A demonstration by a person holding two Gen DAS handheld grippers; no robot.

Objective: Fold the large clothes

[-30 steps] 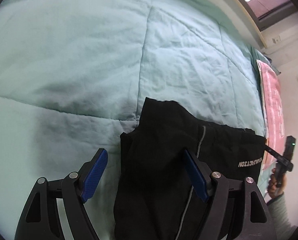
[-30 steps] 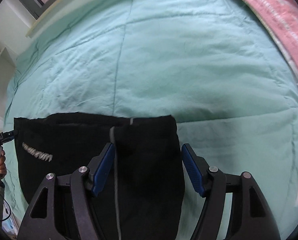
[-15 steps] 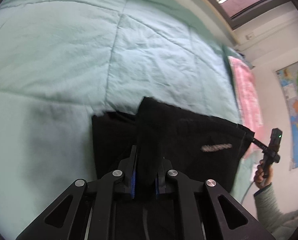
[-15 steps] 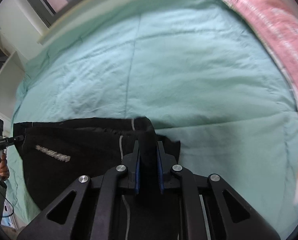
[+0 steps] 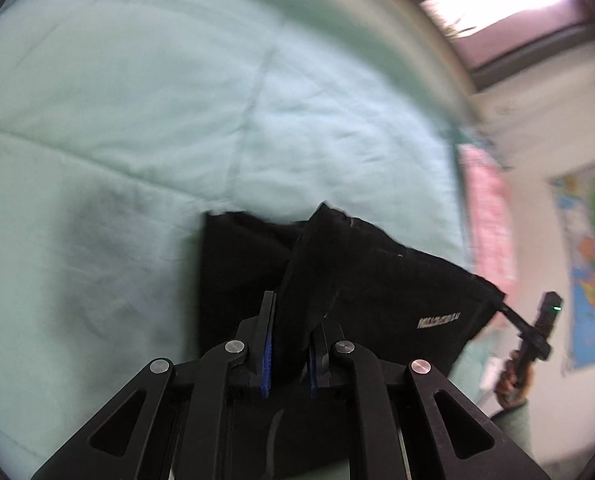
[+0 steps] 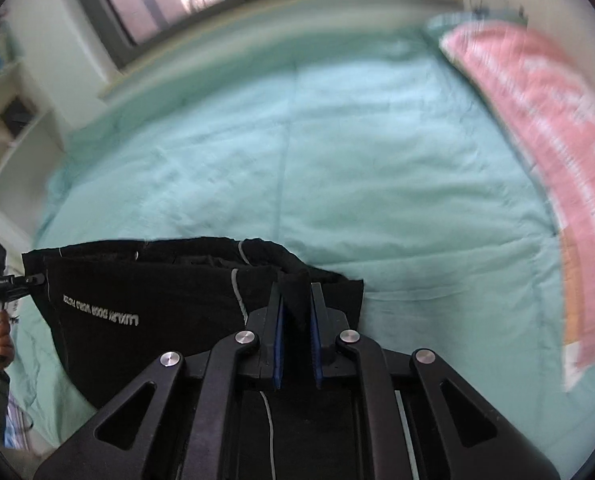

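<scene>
**Left wrist view: both claws pinch the black cloth**

Left wrist view shows the left gripper (image 5: 289,344) at the bottom middle, its blue pads pressed on a raised fold of the black cloth (image 5: 377,280). The cloth hangs just above the green quilt (image 5: 137,100), in the lower middle of the frame. White letters show on it at lower right.

Right wrist view shows the right gripper (image 6: 296,312) pinching another fold of the cloth (image 6: 145,300) at the bottom middle. A pink blanket (image 6: 537,120) lies at the right edge of the quilt (image 6: 377,160).
</scene>
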